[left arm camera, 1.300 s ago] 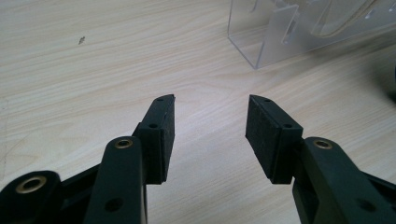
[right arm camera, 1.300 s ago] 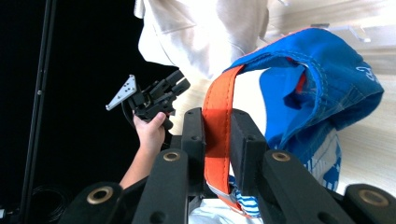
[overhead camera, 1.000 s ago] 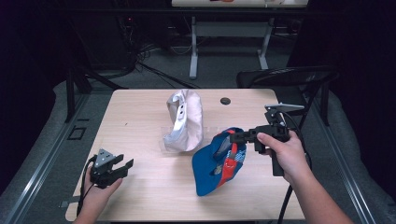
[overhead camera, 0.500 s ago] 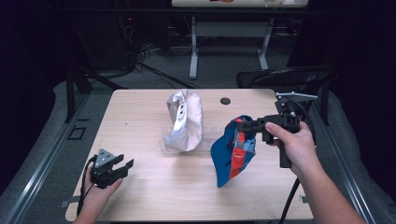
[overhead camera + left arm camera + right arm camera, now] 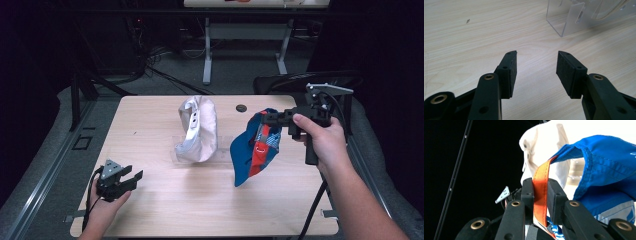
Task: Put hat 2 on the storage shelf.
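A blue cap (image 5: pixel 250 150) with a red and white panel hangs above the table's right half, brim down. My right gripper (image 5: pixel 265 119) is shut on its orange strap (image 5: pixel 540 187), which runs up between the two pads; the blue cap (image 5: pixel 604 170) spreads to the right of my right gripper (image 5: pixel 540 181). A white cap (image 5: pixel 197 130) rests on a clear plastic stand (image 5: pixel 571 20) at the table's middle, and the white cap (image 5: pixel 544 147) sits behind the blue one. My left gripper (image 5: pixel 132 180) stays low at the table's front left. Nothing lies between the open jaws of my left gripper (image 5: pixel 536 53).
A small black round thing (image 5: pixel 241 107) lies near the far edge of the wooden table (image 5: pixel 200 210). A dark chair (image 5: pixel 300 82) stands behind the far right corner. Metal legs of another table (image 5: pixel 207 55) and cables lie on the floor beyond.
My right gripper has risen and drawn to the right with the blue cap, which has left the table and now hangs from the strap. The left gripper has stayed in place.
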`<state>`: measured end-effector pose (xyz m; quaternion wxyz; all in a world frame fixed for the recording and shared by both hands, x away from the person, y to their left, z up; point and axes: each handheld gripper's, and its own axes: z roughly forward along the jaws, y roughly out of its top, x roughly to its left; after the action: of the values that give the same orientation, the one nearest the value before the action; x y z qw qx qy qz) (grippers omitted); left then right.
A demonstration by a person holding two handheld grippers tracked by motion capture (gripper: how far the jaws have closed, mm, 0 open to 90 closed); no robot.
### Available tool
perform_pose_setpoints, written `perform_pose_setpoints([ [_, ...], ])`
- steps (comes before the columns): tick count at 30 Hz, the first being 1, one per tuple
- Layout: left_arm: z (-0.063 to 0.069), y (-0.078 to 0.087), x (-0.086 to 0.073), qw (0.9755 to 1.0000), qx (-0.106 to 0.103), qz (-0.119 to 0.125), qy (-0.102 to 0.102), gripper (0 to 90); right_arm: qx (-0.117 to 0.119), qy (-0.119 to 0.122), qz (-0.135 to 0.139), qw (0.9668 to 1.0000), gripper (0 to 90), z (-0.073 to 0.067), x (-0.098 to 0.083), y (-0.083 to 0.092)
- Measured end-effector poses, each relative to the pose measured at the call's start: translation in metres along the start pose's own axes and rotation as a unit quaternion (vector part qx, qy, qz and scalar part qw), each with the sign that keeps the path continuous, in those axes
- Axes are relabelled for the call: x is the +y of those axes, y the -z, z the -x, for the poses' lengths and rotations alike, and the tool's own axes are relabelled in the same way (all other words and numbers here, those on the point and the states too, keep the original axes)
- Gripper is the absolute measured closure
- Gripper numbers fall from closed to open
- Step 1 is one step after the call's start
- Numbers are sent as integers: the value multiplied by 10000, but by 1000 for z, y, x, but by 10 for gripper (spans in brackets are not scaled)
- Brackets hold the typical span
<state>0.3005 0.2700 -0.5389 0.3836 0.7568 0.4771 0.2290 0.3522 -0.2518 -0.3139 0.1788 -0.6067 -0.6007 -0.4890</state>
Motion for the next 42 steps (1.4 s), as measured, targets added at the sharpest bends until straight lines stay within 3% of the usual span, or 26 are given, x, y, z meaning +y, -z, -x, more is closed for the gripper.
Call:
perform_pose_setpoints([
  [14,0,-1,0,10000,-25,-19,3,515,-139,108,370,9992,774,-17,45,9],
  [22,-2,-1,-1,10000,-19,-11,17,515,-371,123,388,9985,774,-13,67,4],
  [30,-3,0,-1,10000,-15,-3,19,516,-474,-9,432,9979,774,-3,76,-2],
  [42,-4,0,0,10000,-20,5,27,516,-463,6,308,9985,774,-5,77,-17],
])
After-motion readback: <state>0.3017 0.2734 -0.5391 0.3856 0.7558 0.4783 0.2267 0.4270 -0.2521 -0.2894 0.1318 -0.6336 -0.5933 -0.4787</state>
